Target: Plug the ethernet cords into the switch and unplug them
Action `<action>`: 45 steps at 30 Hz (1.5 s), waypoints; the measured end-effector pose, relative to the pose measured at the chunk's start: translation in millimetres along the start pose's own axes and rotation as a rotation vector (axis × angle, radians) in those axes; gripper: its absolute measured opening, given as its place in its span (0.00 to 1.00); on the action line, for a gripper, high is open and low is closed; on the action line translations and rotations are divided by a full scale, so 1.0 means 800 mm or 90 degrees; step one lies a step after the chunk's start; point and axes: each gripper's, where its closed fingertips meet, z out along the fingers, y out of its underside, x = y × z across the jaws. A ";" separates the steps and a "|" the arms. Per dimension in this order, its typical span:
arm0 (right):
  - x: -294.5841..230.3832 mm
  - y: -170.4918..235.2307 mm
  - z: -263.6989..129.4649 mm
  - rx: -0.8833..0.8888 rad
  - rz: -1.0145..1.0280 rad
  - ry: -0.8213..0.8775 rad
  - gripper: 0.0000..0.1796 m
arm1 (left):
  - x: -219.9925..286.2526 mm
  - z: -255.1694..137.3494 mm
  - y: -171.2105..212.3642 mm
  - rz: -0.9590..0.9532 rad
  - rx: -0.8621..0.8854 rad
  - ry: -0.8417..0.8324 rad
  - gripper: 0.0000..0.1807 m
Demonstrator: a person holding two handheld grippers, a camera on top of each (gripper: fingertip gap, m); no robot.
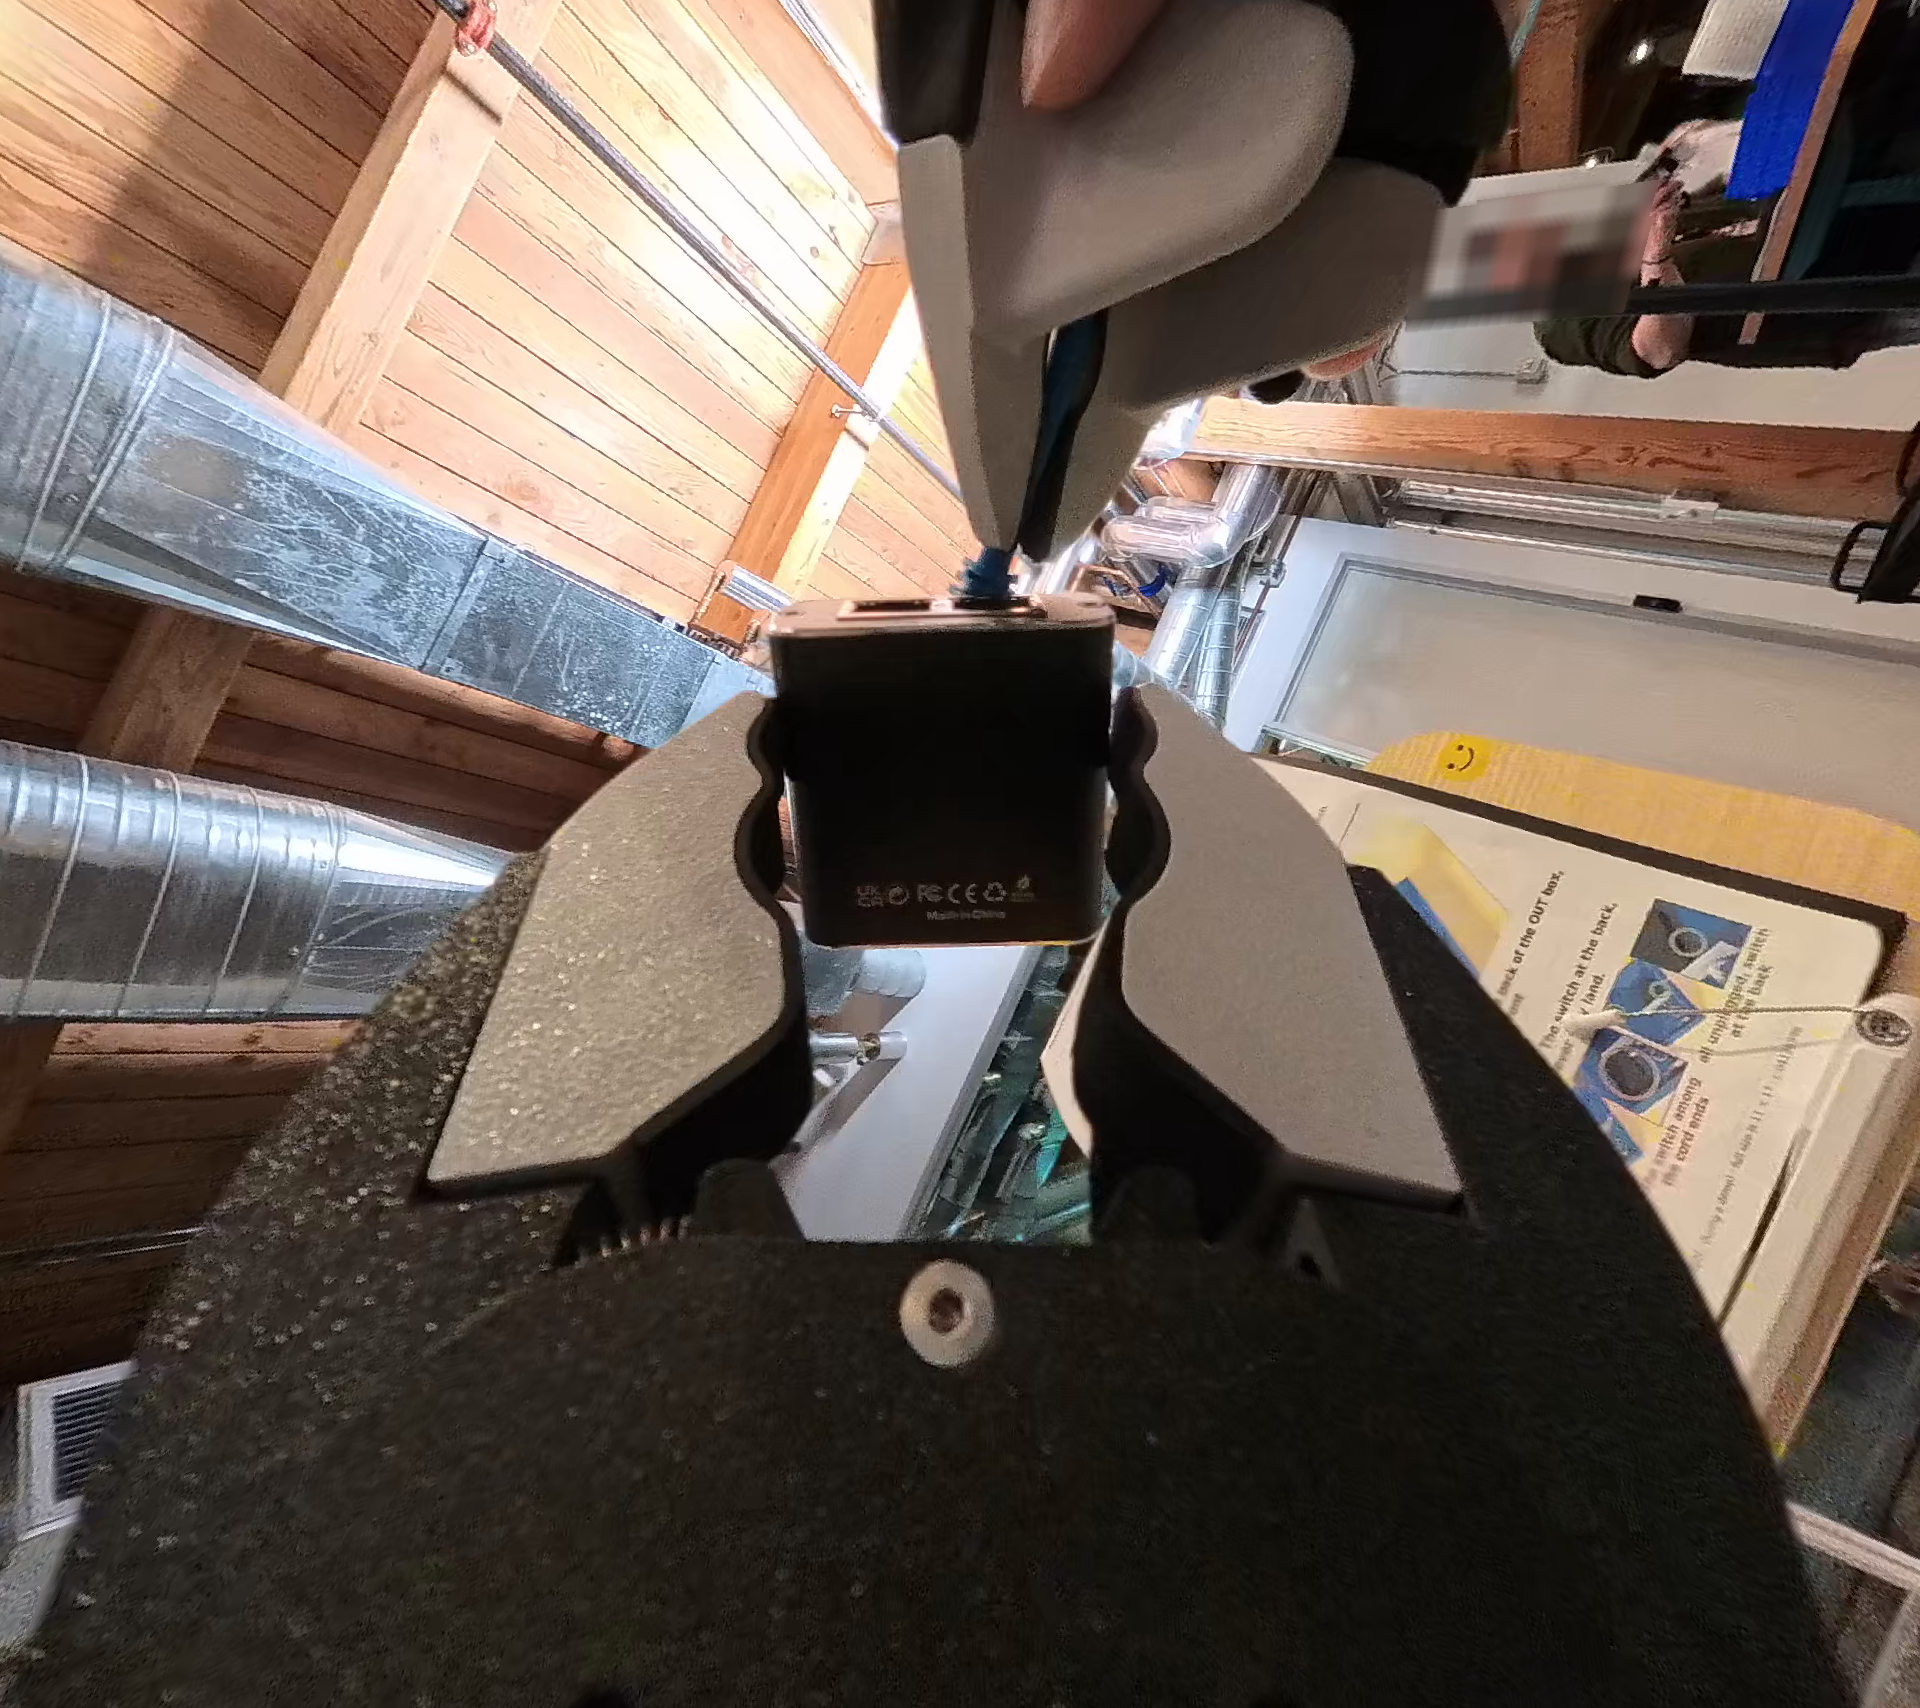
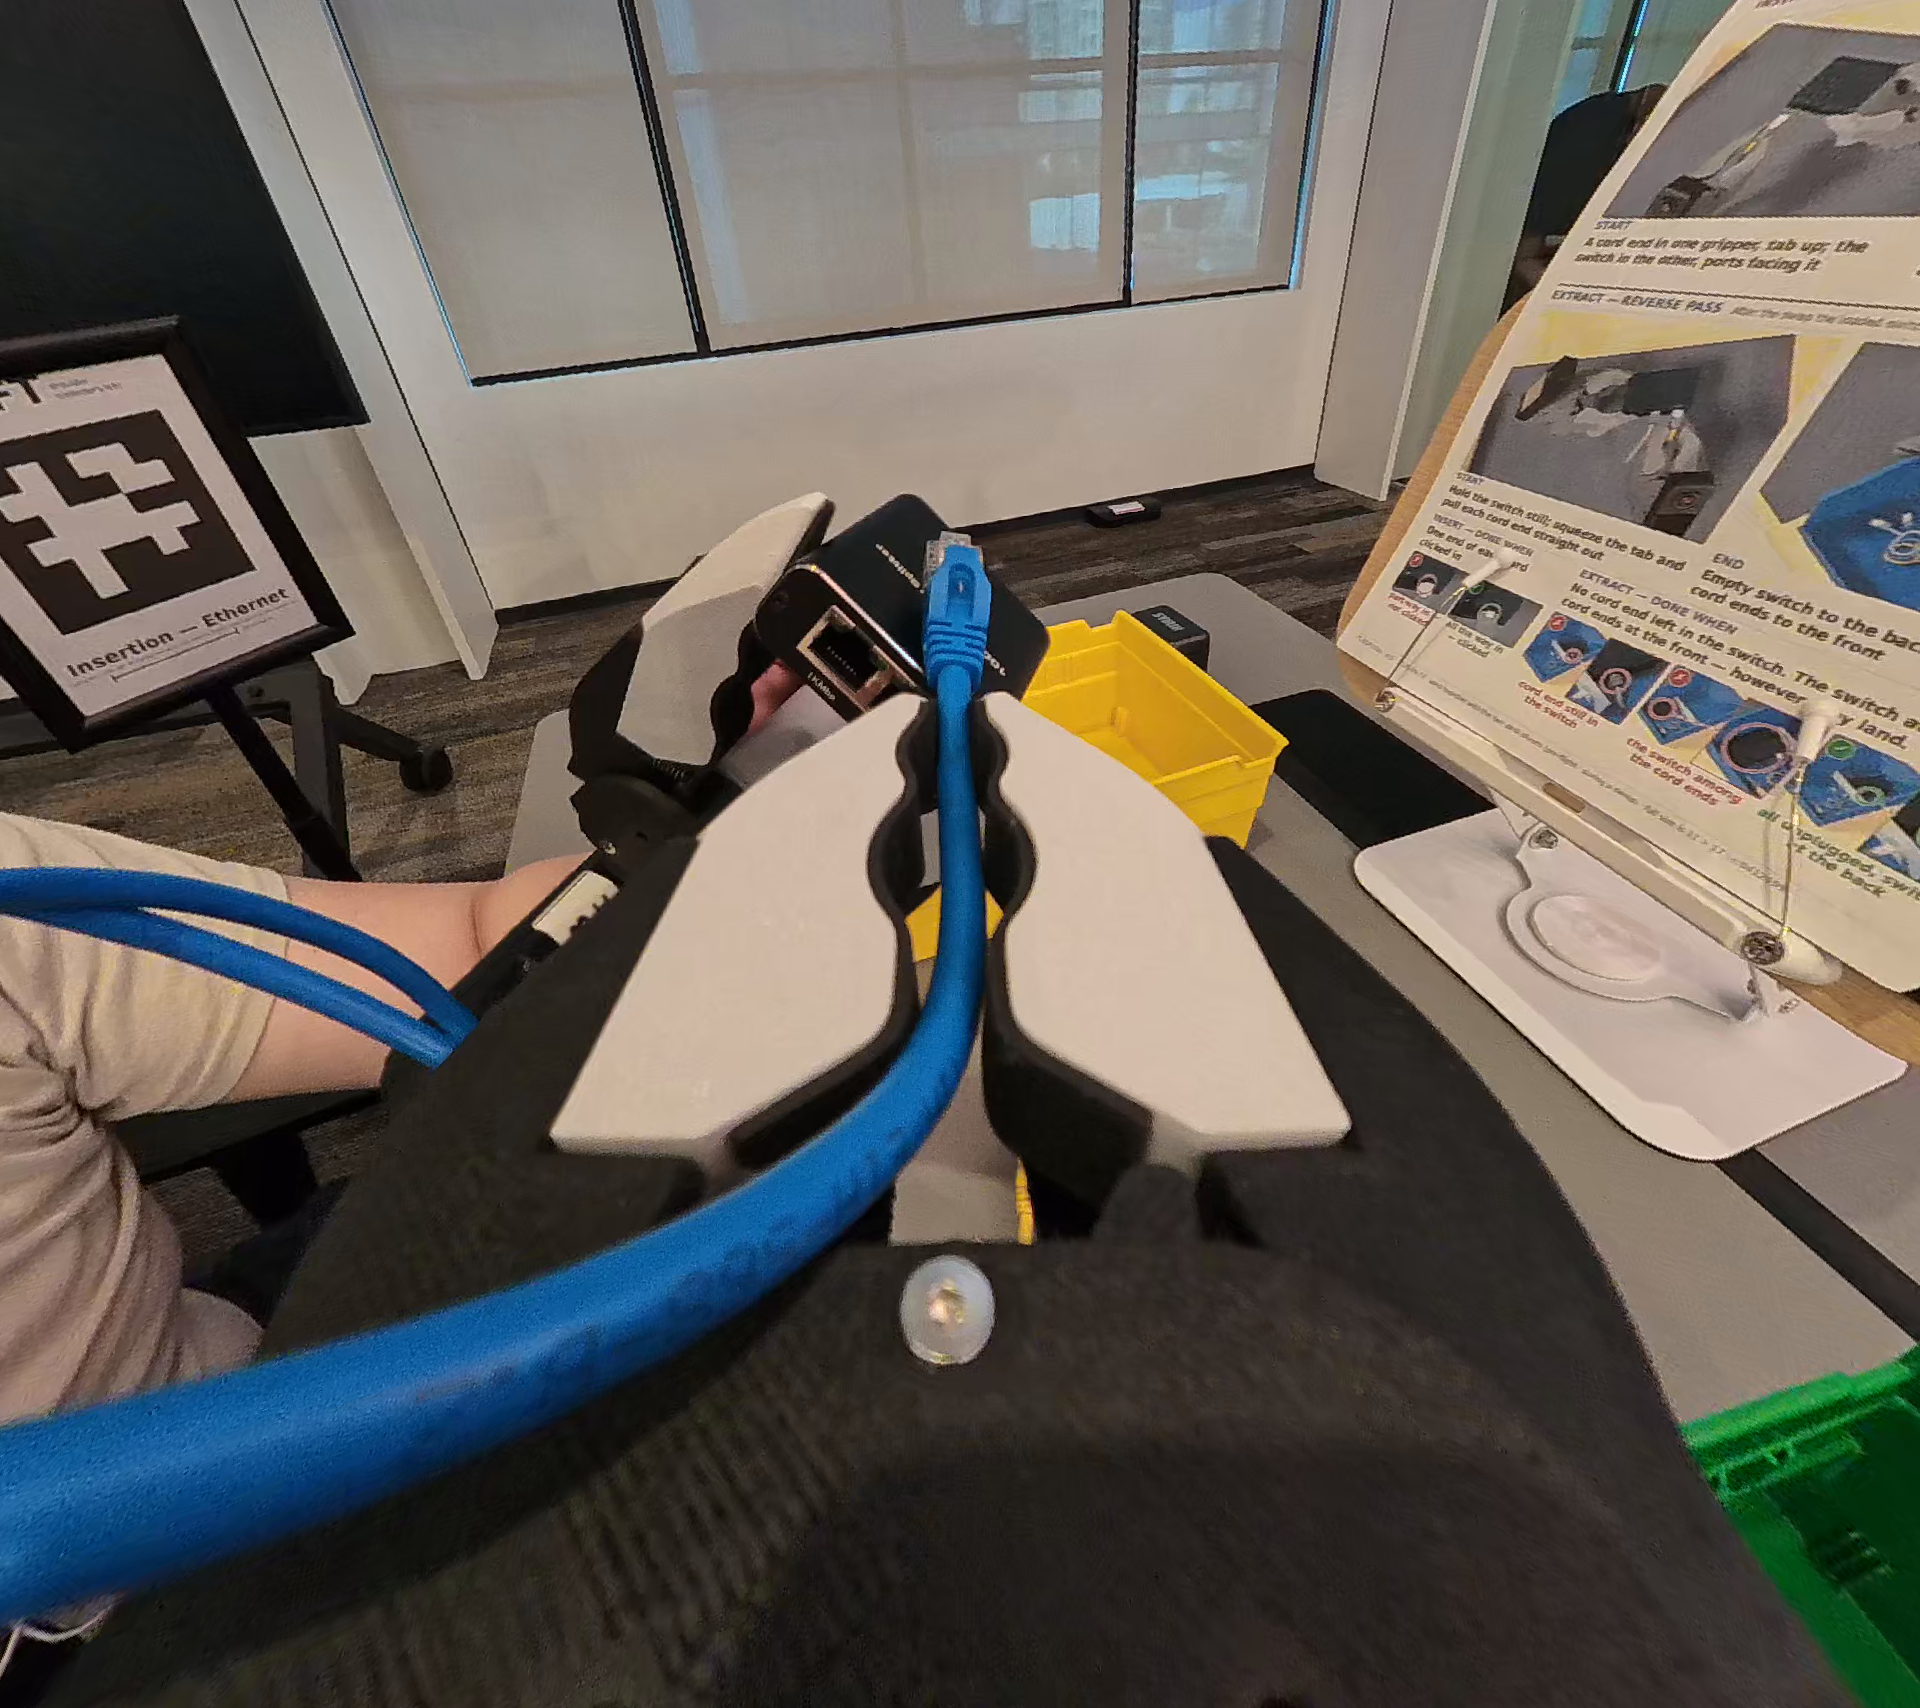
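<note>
My left gripper (image 1: 940,811) is clamped on the small black ethernet switch (image 1: 940,785), holding it by its two sides with the port face pointing away from the camera. My right gripper (image 2: 951,723) is clenched on the blue ethernet cord (image 2: 961,837) just behind its plug (image 2: 954,593), the plug sticking out past the fingertips. From the right wrist the plug sits right at the switch's ports, beside one empty port (image 2: 844,652); I cannot tell whether it is seated. A yellow bin (image 2: 1153,723) sits on the table behind.
</note>
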 end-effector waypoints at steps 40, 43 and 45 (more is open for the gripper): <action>-0.045 -0.018 0.019 0.035 0.091 -0.053 0.03 | -0.074 -0.010 0.045 0.128 -0.025 -0.119 0.33; -0.038 -0.015 0.015 0.024 0.092 -0.039 0.03 | -0.072 -0.009 0.045 0.124 -0.026 -0.116 0.33; -0.036 -0.018 0.012 0.033 0.100 -0.042 0.03 | -0.070 -0.009 0.041 0.135 -0.018 -0.115 0.33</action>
